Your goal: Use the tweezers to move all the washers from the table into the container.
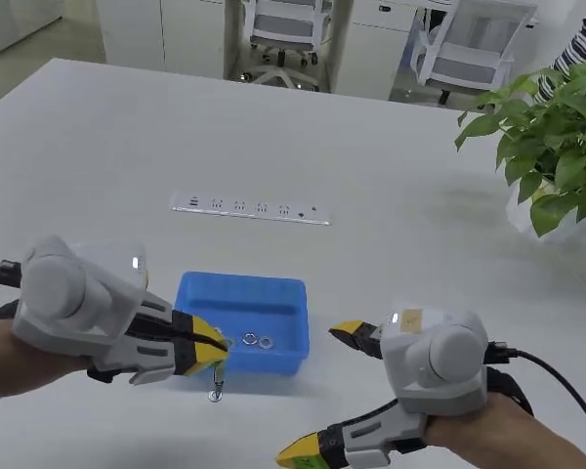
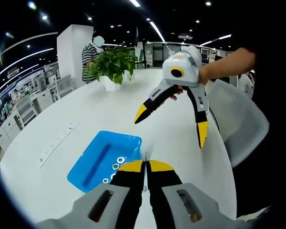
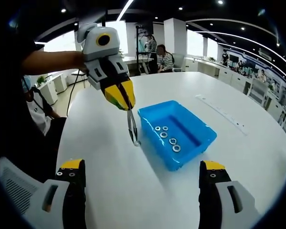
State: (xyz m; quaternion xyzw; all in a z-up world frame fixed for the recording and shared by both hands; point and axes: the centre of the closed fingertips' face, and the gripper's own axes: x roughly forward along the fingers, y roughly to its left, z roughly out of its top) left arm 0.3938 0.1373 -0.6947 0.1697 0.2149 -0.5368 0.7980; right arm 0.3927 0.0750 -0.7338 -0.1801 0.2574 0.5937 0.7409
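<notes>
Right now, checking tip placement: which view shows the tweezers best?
The right gripper view: the tweezers hang full length from the left gripper, tips beside the blue container. The head view shows a short stub below that gripper; the left gripper view, a thin sliver between its shut jaws.

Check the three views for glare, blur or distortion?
Head view: even, soft light, no distortion; tray and washers sharp. Left gripper view: strong fisheye bending the table, ceiling lights as bright streaks. Right gripper view: same fisheye; tweezers sharp.
</notes>
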